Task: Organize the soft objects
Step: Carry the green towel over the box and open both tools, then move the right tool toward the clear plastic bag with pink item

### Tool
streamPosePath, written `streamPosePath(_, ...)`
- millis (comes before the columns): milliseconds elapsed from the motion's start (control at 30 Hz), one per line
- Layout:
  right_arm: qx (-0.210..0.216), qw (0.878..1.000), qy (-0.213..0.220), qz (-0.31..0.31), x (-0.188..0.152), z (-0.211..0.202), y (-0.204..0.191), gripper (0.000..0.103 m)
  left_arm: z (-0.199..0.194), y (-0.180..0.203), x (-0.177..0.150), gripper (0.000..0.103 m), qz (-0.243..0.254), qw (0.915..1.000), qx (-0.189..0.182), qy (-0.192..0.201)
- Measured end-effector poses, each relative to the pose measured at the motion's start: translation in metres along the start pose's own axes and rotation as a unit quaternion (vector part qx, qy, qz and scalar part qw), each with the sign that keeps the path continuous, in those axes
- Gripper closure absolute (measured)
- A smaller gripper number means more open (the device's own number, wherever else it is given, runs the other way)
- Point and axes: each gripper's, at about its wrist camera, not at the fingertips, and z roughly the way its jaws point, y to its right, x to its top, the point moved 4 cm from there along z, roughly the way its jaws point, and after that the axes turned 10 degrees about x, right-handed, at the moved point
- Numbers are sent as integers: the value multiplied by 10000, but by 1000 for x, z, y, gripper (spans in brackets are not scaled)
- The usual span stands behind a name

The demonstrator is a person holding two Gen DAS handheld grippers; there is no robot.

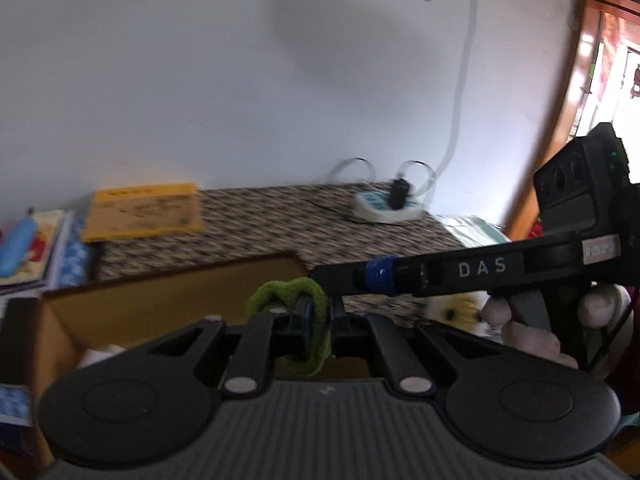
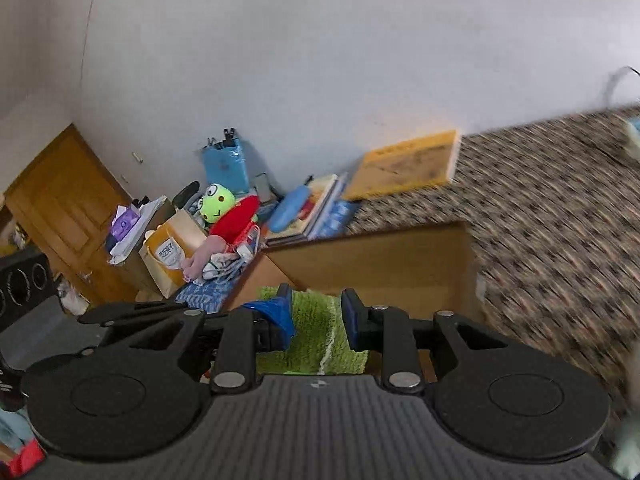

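Green fuzzy cloth (image 1: 308,320) at lower centre of the left wrist view, bunched and pinched in the fully closed left gripper (image 1: 316,320). In the right wrist view the same cloth (image 2: 316,336) spreads flat between the fingers of the right gripper (image 2: 316,320), jaws narrowly parted and clamping it. Both views: cloth held above an open cardboard box (image 2: 400,264). Patterned bedspread (image 1: 280,224) behind. Frog plush (image 2: 218,202) at centre left. A gloved hand (image 1: 528,328) grips the right tool.
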Motion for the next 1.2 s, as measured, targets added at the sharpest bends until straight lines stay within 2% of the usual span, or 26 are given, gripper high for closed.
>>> streamPosePath(300, -429, 9967, -72, -691, 14, 82, -17, 94, 35, -82, 8, 102, -128, 9984, 524, -196)
streamPosePath(467, -711, 9952, -38, -676, 12, 101, -17, 93, 63, -111, 4, 102, -184, 9939, 956, -517)
streamPosePath(600, -813, 9953, 25, -525, 7, 101, -15, 93, 62, -118, -5, 101, -253, 9927, 969, -679)
streamPosePath(800, -1151, 9929, 71, -283, -1, 92, -11, 92, 57, -109, -14, 98, -55, 9889, 1234, -825)
streamPosePath(867, -1272, 9916, 102, -232, -3, 89, -12, 92, 56, -104, -15, 89, 16, 9874, 1323, -871)
streamPosePath(900, -1319, 9910, 99, -215, -5, 88, -13, 92, 56, -102, -16, 74, 41, 9864, 1377, -891)
streamPosePath(1033, -1432, 9894, 141, -181, -9, 82, -16, 92, 53, -92, -17, 44, 162, 9826, 1608, -919)
streamPosePath(1100, -1458, 9891, 176, -149, -11, 78, -17, 92, 50, -87, -17, 43, 266, 9794, 1797, -884)
streamPosePath(1200, -1508, 9883, 231, -63, -15, 71, -18, 91, 48, -83, -17, 42, 247, 9769, 1891, -963)
